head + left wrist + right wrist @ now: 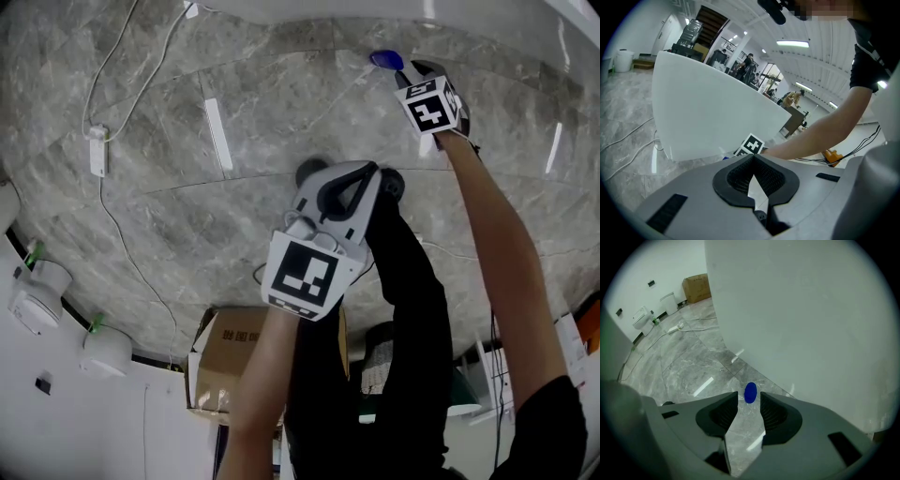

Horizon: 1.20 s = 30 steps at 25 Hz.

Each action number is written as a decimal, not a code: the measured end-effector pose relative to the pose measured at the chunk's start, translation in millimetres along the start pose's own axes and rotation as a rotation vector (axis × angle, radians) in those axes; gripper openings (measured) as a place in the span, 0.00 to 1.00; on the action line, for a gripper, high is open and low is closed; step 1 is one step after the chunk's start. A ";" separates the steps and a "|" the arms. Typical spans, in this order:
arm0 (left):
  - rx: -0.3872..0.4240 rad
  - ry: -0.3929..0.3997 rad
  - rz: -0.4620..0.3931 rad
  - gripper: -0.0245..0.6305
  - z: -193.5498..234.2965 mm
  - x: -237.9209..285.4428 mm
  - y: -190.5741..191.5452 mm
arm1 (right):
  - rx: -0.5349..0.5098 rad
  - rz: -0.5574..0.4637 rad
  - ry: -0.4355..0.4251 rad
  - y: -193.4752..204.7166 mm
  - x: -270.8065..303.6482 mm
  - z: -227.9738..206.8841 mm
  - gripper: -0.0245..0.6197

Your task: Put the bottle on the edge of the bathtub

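A small blue bottle (386,59) lies on the grey marble floor at the foot of the white bathtub (375,11). In the right gripper view the bottle (750,393) shows as a blue oval just past the tips of my right gripper (749,401); its jaws stand apart on either side and do not touch it. My right gripper (401,69) reaches far forward on an outstretched arm. My left gripper (371,172) hangs mid-frame over the floor, and in its own view its jaws (753,157) meet at the tips with nothing between them. The tub wall (708,108) fills that view.
A white cable and power strip (97,150) trail over the floor at left. A cardboard box (230,361) and white fixtures (37,295) stand along the near wall. The person's dark trouser legs (403,309) are below the grippers. The curved tub side (801,319) rises right of the bottle.
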<state>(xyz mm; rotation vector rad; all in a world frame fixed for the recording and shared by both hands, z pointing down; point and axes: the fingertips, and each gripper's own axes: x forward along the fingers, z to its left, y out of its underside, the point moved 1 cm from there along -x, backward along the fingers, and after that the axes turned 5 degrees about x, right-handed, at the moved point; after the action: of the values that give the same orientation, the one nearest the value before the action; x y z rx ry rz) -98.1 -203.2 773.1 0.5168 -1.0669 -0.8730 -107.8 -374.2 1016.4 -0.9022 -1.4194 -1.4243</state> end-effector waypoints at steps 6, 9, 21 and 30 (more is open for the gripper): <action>-0.007 -0.022 0.002 0.05 -32.1 -31.5 -28.4 | -0.045 0.000 -0.012 -10.0 -62.6 3.7 0.27; -0.006 -0.024 0.001 0.05 -54.1 -48.5 -46.1 | -0.082 -0.013 -0.018 -15.4 -99.1 6.9 0.27; 0.026 -0.081 -0.034 0.05 -140.3 -102.6 -129.3 | -0.071 -0.096 -0.070 -23.2 -267.6 22.2 0.21; 0.026 -0.124 -0.083 0.05 -195.4 -149.9 -202.8 | -0.073 -0.201 -0.050 -28.7 -400.4 15.2 0.18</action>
<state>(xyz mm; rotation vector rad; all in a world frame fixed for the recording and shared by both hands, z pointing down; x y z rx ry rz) -25.1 -203.7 462.6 0.5376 -1.1774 -0.9749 -6.1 -320.4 631.5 -0.8652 -1.5392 -1.6216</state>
